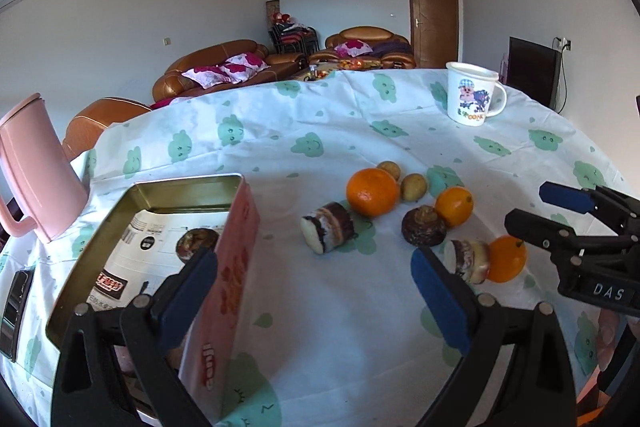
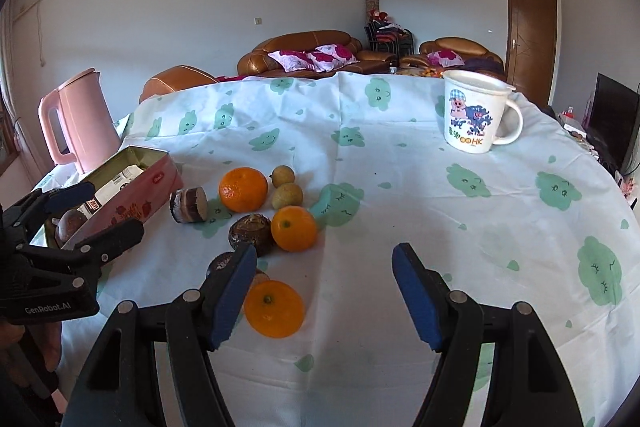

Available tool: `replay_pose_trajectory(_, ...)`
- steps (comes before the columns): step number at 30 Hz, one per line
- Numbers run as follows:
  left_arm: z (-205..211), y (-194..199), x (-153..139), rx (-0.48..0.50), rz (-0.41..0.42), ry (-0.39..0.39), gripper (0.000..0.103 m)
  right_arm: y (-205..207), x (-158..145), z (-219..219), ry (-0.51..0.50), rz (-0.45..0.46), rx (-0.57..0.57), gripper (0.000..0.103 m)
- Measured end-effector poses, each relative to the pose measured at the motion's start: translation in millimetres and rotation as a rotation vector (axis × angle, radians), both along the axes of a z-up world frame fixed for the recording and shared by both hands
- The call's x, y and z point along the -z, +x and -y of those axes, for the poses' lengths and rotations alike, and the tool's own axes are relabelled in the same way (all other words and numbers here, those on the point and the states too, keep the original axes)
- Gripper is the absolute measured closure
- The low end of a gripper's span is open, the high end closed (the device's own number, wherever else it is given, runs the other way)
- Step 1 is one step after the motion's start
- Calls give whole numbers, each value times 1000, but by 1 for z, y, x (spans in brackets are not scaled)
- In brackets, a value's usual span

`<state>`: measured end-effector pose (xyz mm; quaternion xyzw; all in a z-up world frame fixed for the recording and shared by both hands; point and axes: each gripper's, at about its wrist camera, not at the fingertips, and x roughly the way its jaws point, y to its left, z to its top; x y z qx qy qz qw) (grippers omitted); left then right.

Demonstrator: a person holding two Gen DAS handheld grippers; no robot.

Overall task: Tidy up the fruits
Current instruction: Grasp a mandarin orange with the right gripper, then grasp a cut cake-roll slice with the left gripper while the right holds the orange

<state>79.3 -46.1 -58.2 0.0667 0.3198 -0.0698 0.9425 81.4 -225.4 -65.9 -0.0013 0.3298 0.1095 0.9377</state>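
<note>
An open pink tin stands at the left with one brown water chestnut inside. My left gripper is open wide and astride the tin's right wall, gripping nothing. On the cloth lie a large orange, a smaller orange, two small tan fruits, a dark chestnut and two brown-and-white cut pieces. My right gripper is open. A third orange lies just beside its left pad, untouched. A dark piece is half hidden behind that pad.
A pink kettle stands behind the tin at the table's left edge. A white cartoon mug sits at the far right. A dark flat object lies at the left rim. The round table's cloth drops off beyond the mug; sofas stand behind.
</note>
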Motion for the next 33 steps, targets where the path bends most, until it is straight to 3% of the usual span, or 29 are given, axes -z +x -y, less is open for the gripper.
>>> replay_pose_trajectory(4, 7, 4, 4, 13, -26, -11, 4, 7, 13, -3, 52, -86, -81, 38)
replay_pose_trajectory(8, 12, 5, 7, 22, -37, -23, 4, 8, 15, -3, 101, -108, -125, 39)
replay_pose_trajectory(12, 16, 5, 10, 32, -41, -19, 4, 4, 22, -10, 108, -142, -187, 47)
replay_pose_trajectory(13, 17, 5, 10, 35, -43, -19, 4, 4, 23, -11, 105, -142, -183, 51)
replay_pose_trajectory(14, 18, 5, 11, 44, -48, -28, 4, 4, 23, -10, 92, -137, -164, 63)
replay_pose_trajectory(15, 19, 5, 11, 48, -50, -33, 4, 4, 23, -8, 91, -132, -150, 67)
replay_pose_trajectory(18, 24, 2, 9, 61, -37, -18, 4, 1, 19, -1, 90, -97, -106, 67)
replay_pose_trajectory(22, 40, 4, 7, 102, -38, -22, 6, 3, 16, 7, -11, -35, 17, 67)
replay_pose_trajectory(24, 52, 9, 11, 125, -59, -9, 9, 6, 16, 17, 10, -34, 52, 67)
replay_pose_trajectory(27, 65, 19, 18, 171, -126, -38, 21, 9, 15, 29, 60, -41, 73, 67)
replay_pose_trajectory(29, 71, 26, 23, 179, -164, -43, 42, 8, 14, 31, 69, -33, 78, 67)
replay_pose_trajectory(33, 73, 36, 31, 194, -232, -84, 59, 5, 14, 28, 63, -26, 73, 67)
